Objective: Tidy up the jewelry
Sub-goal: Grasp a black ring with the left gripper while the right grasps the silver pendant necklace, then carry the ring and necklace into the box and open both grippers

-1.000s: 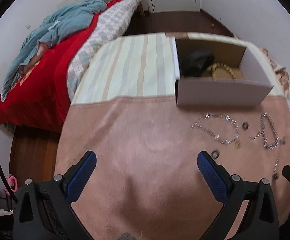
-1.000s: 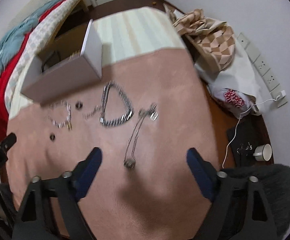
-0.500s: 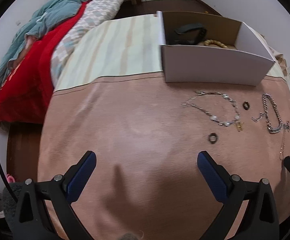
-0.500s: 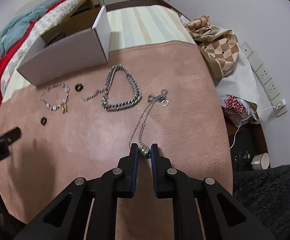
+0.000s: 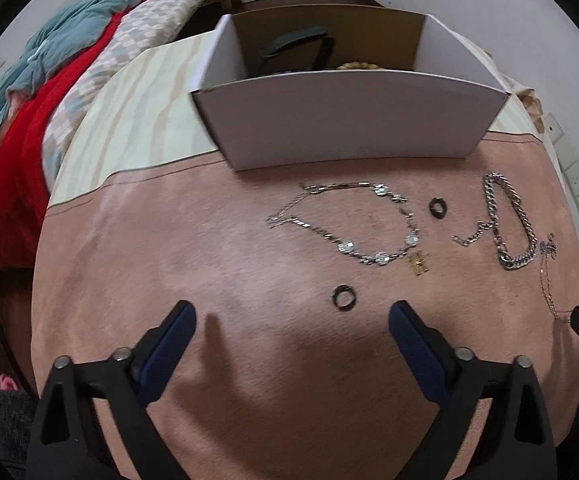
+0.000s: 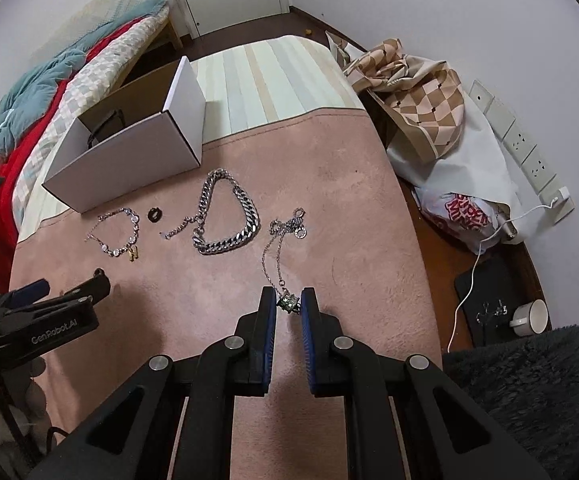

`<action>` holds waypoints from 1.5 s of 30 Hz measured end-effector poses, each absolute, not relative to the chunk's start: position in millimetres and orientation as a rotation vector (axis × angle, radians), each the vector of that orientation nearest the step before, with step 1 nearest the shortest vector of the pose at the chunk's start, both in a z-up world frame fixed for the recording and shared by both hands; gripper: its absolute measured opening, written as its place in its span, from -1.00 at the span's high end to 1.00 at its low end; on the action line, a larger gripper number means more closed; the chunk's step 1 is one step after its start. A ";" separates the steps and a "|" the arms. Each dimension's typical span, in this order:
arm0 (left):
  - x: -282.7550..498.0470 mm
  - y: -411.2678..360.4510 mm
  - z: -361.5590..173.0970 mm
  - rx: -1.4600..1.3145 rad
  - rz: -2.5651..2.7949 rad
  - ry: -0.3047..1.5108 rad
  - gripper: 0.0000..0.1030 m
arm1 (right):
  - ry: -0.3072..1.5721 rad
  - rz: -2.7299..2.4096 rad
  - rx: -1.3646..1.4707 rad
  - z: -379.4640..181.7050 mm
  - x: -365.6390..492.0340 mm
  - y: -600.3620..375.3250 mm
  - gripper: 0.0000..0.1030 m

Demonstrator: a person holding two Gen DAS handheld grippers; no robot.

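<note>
Jewelry lies on a pink cloth-covered table [image 6: 349,208]. My right gripper [image 6: 288,303] is shut on the pendant of a thin silver necklace [image 6: 279,240], whose chain trails away to a clasp. My left gripper [image 5: 291,322] is open and empty, just short of a black ring [image 5: 344,297]. Beyond it lie a silver bracelet with a gold charm [image 5: 353,224], a second black ring [image 5: 438,208] and a thick silver chain [image 5: 509,220], also in the right wrist view [image 6: 225,216]. A white cardboard box [image 5: 349,120] at the back holds a black band and beads.
A bed with red and teal bedding [image 5: 49,92] lies to the left. Bags [image 6: 429,120], wall sockets [image 6: 521,148], a cable and a white mug [image 6: 529,316] are right of the table. A dark fuzzy cushion [image 6: 529,400] is at the near right.
My right gripper closed on the thin necklace's pendant. My left gripper stayed open and moved forward toward the box, so the near black ring now lies just ahead of its fingers.
</note>
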State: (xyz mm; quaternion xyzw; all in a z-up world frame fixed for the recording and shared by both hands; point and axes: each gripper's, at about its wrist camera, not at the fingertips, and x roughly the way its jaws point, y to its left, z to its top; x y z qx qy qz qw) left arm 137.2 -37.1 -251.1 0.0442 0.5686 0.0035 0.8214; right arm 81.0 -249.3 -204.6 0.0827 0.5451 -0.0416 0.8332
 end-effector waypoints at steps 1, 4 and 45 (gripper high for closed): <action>137.2 -40.2 -252.4 0.101 -0.005 1.213 -0.55 | 1.156 -0.090 0.173 -205.4 81.2 -249.8 0.75; 135.4 -44.1 -249.4 0.086 -0.038 1.195 -0.04 | 1.159 -0.094 0.170 -206.7 82.3 -249.4 0.75; 272.8 7.4 -124.7 -0.229 -0.224 1.148 0.81 | 0.913 0.250 0.203 -36.1 246.0 -186.0 0.75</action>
